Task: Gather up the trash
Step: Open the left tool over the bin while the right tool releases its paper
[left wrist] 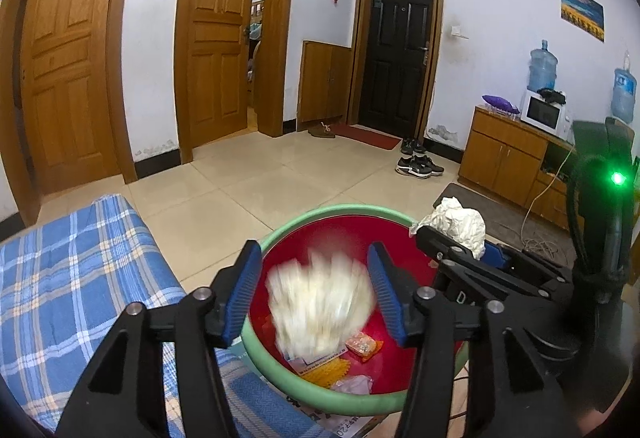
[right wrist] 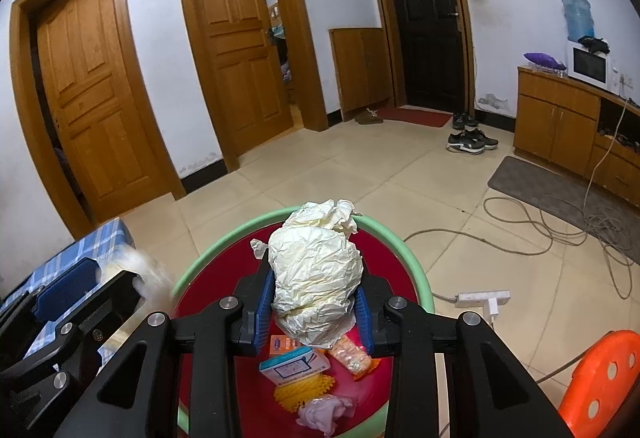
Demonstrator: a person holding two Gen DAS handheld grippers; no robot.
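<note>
A green-rimmed red basin (left wrist: 288, 226) sits below both grippers. My left gripper (left wrist: 314, 254) is open over it, and a motion-blurred cream paper wad (left wrist: 320, 306) hangs between its blue pads (left wrist: 244, 290) without being pressed. My right gripper (right wrist: 316, 278) is shut on a large crumpled cream paper ball (right wrist: 316, 270) above the basin (right wrist: 224, 238). In the basin lie a small box (right wrist: 294, 368), an orange packet (right wrist: 354, 356), a yellow piece (right wrist: 304, 392) and a pink tissue (right wrist: 324, 412). The left wrist view shows the right gripper (left wrist: 456, 242) with its paper ball (left wrist: 456, 218) at the right.
A blue plaid cloth surface (left wrist: 72, 278) lies left of the basin. An orange stool (right wrist: 604, 378) stands at the right, with a power strip (right wrist: 480, 298) and loose cables (right wrist: 560, 230) on the tiled floor. Shoes (right wrist: 472, 140) and a wooden cabinet (right wrist: 560, 118) are farther back.
</note>
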